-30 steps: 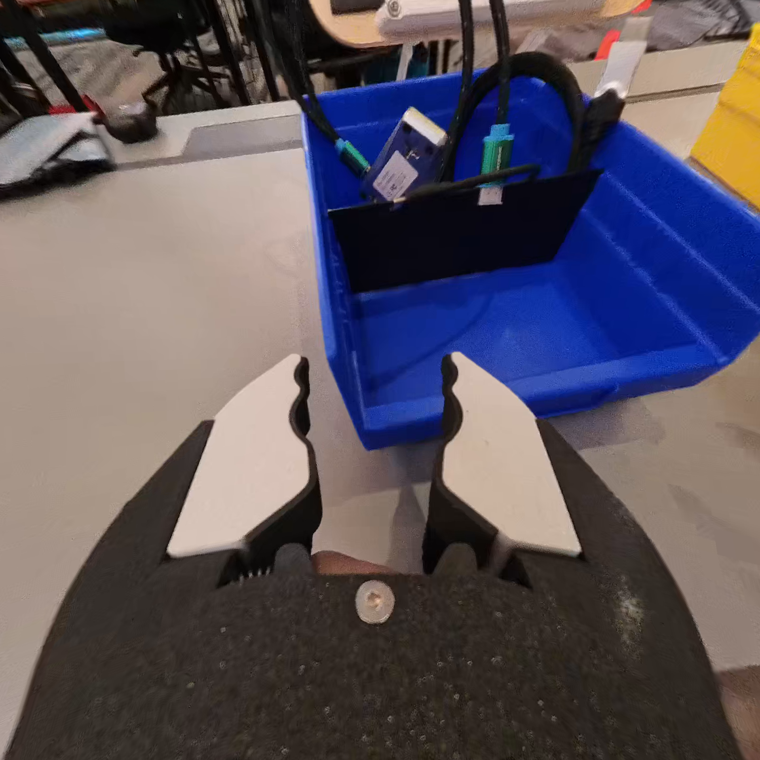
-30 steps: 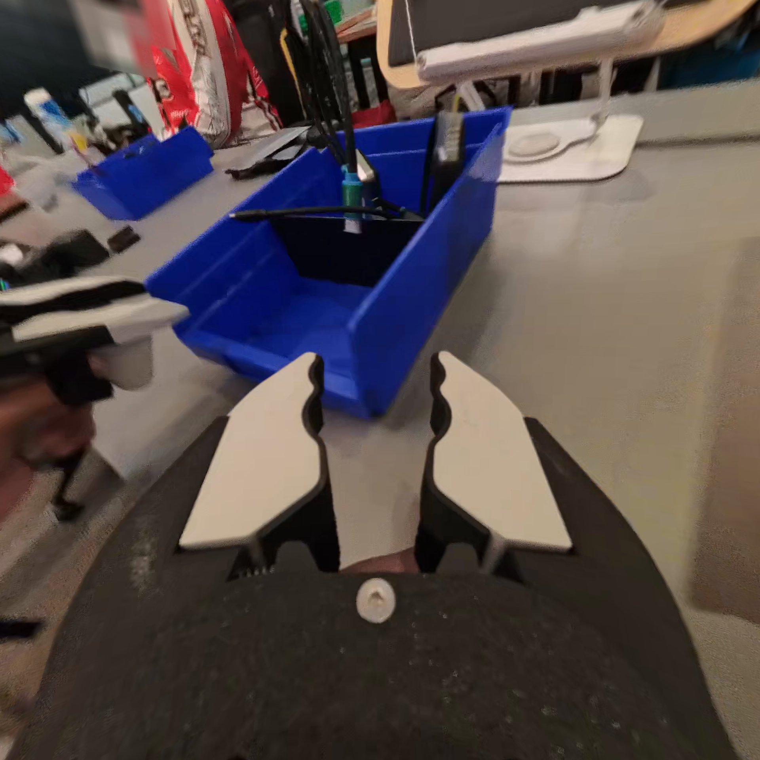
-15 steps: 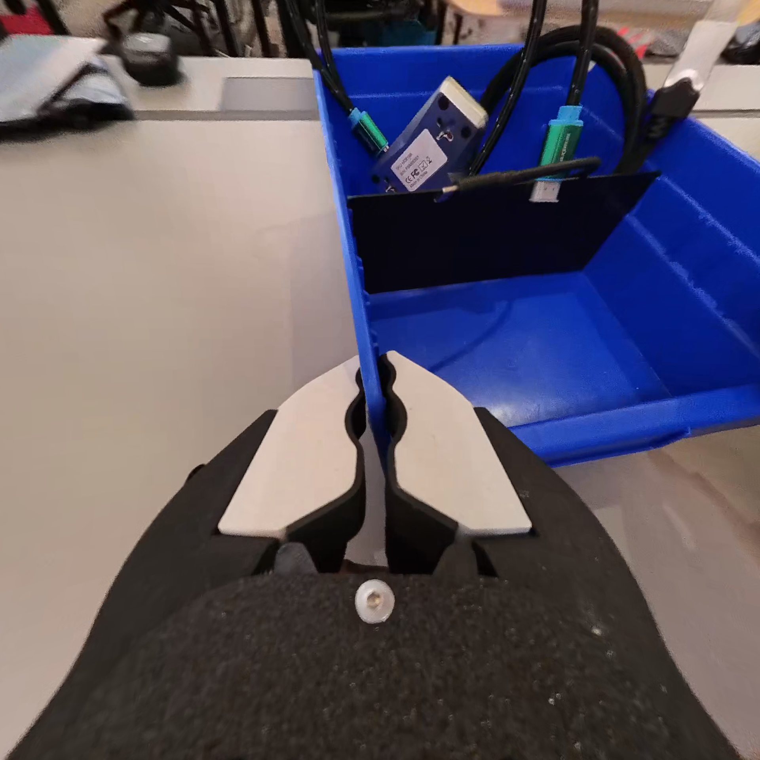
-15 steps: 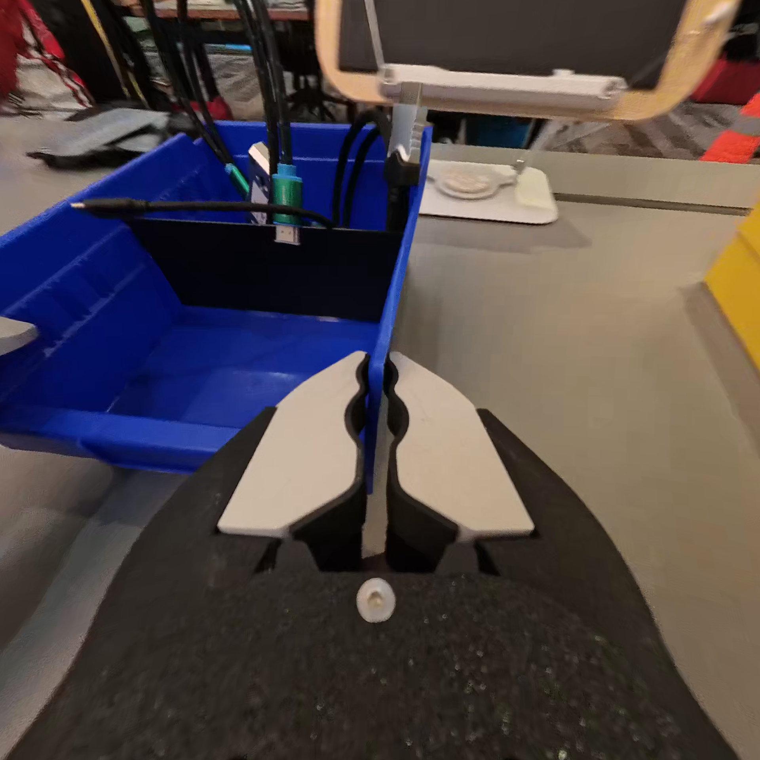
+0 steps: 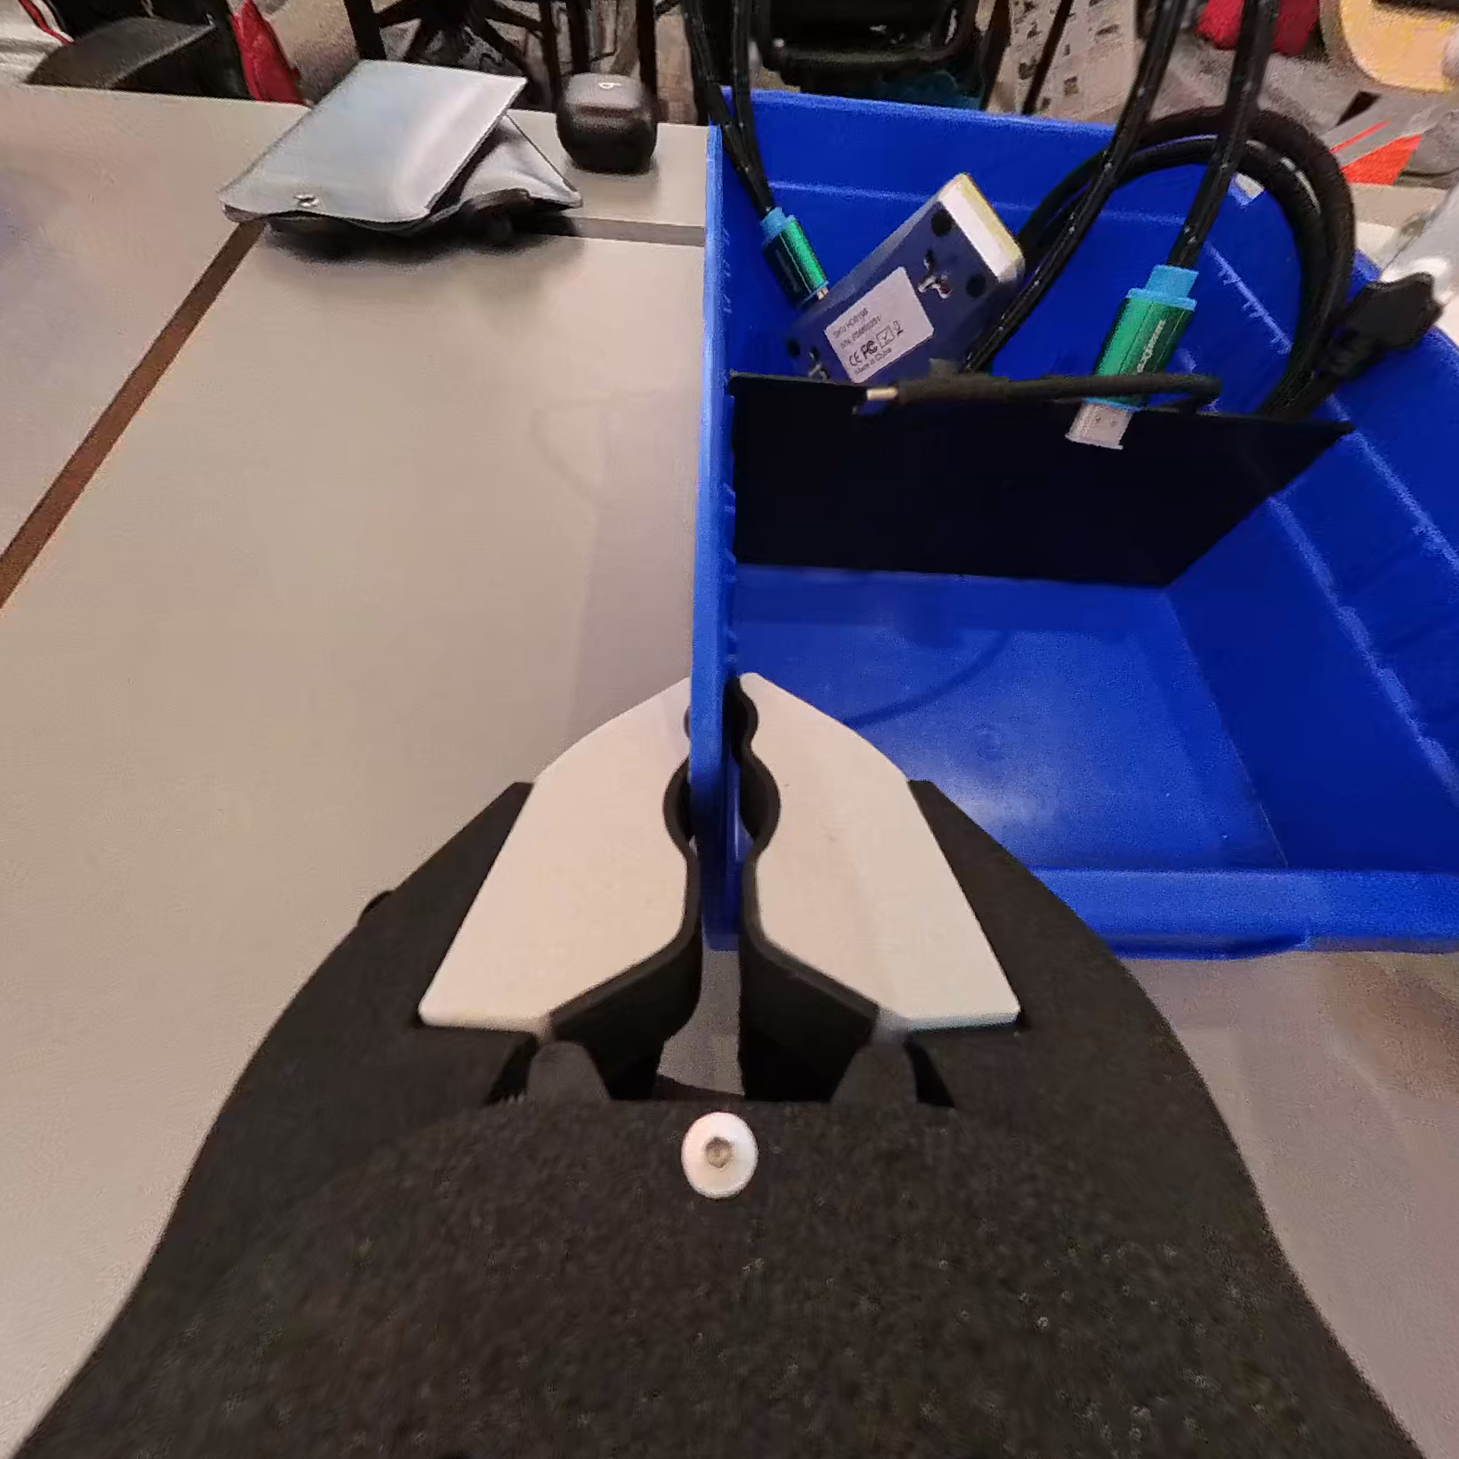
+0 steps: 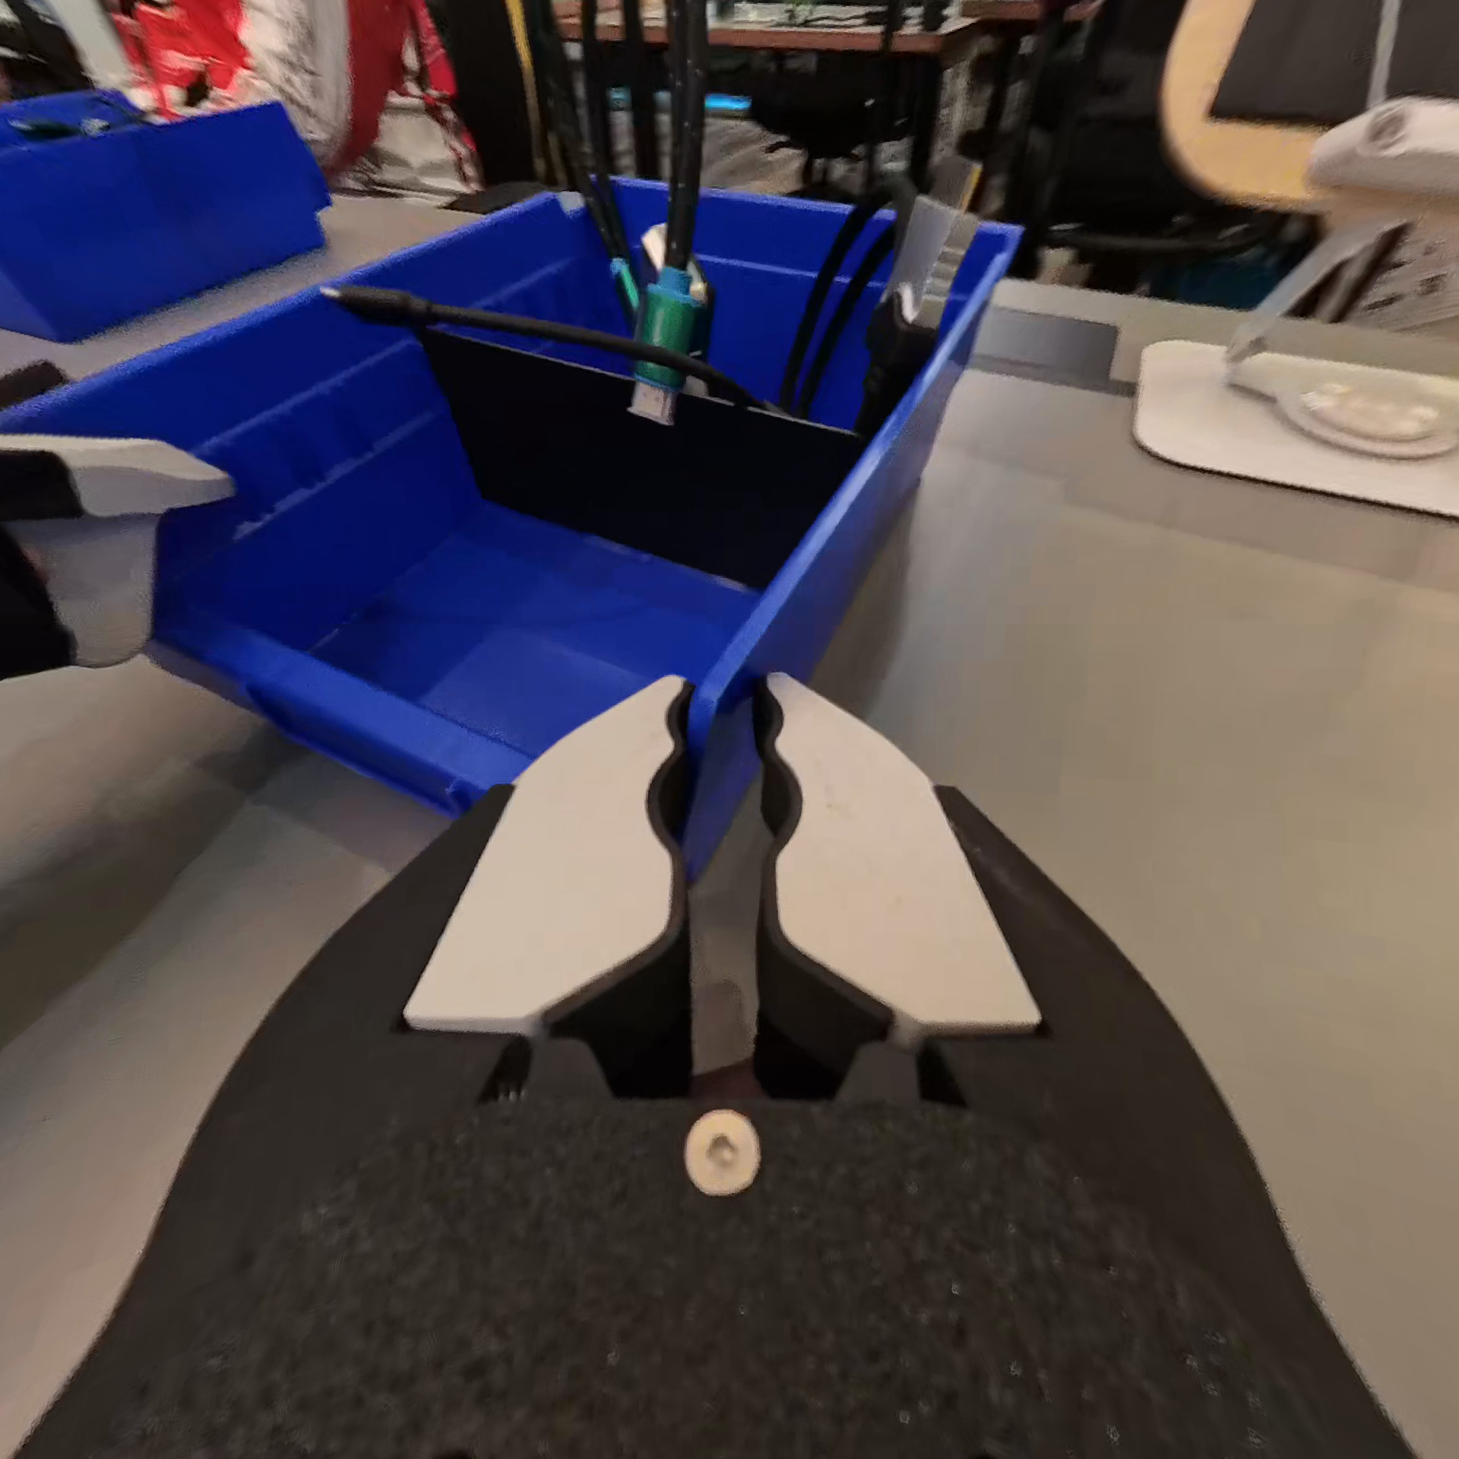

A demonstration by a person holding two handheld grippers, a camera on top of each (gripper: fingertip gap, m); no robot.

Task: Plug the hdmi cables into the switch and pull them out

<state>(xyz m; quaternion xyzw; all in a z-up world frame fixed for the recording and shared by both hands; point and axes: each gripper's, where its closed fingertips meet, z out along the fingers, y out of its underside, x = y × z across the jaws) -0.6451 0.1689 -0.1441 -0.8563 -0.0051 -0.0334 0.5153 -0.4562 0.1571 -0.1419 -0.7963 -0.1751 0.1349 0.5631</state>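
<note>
HDMI cables [image 5: 1143,331] and switch [image 5: 900,292] behind bin [image 5: 1184,789] divider, untouched. Left gripper [image 5: 714,710], right gripper [image 6: 722,695] pinched onto opposite bin walls: positioning step. Next: release, reach for plug.

Left gripper [image 5: 714,710], white-faced fingers clamped on the side wall of a blue plastic bin [image 5: 710,489]. Behind its black divider panel [image 5: 987,489]: dark blue switch box [image 5: 908,292], green-headed HDMI cable [image 5: 1137,347].
</note>
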